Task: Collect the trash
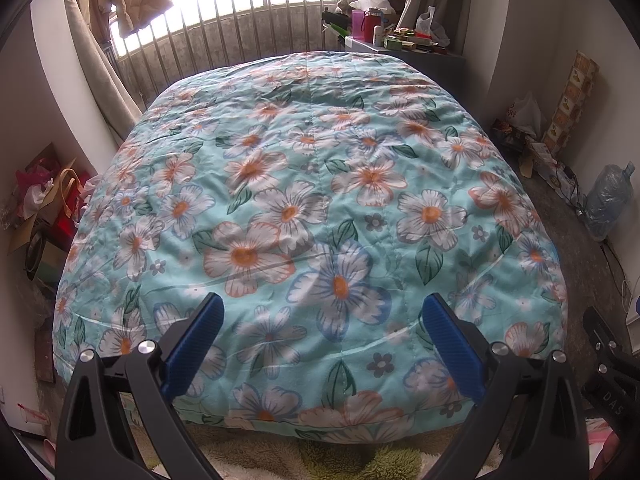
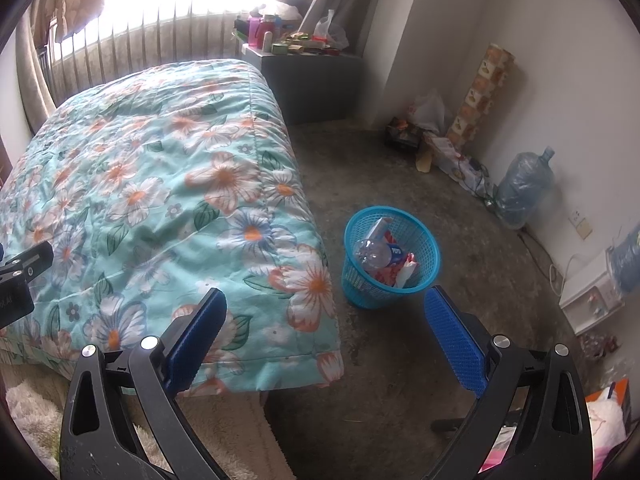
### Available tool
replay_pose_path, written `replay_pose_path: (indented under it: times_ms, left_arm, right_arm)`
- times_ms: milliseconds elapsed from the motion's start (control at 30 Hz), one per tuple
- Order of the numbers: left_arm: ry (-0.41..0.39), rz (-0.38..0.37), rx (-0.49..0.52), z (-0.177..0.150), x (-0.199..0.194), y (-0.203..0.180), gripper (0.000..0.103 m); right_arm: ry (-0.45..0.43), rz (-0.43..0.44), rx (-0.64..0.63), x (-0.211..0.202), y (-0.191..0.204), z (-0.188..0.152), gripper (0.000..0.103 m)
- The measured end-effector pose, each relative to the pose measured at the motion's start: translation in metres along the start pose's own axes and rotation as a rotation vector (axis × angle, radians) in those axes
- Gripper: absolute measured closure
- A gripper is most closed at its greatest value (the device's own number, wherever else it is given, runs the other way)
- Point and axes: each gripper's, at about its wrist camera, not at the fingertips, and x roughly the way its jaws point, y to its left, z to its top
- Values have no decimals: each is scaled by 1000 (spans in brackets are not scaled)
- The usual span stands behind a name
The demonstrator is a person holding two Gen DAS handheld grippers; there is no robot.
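Hovering wide open and empty, left hand-held gripper (image 1: pixel 323 340) faces the quilted bed (image 1: pixel 304 184); right hand-held gripper (image 2: pixel 326 338), likewise spread and empty, overlooks the blue basket (image 2: pixel 428 258) on the floor beside the bed, holding a plastic bottle (image 2: pixel 372 254) and probably wrappers, so collecting seems finished.

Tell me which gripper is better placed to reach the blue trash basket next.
Right. The right gripper, open and empty, faces the blue trash basket on the floor beside the bed. The left gripper, also open, looks only over the floral quilt; the basket is out of its view.
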Motion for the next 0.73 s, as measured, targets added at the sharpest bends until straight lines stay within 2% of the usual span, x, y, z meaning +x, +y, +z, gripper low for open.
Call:
replay_pose_path:
  times_ms: [733]
  left_arm:
    - [14,-6,2,0,1,0,6]
  right_arm:
    - [0,-1,2,0,1,-1,8]
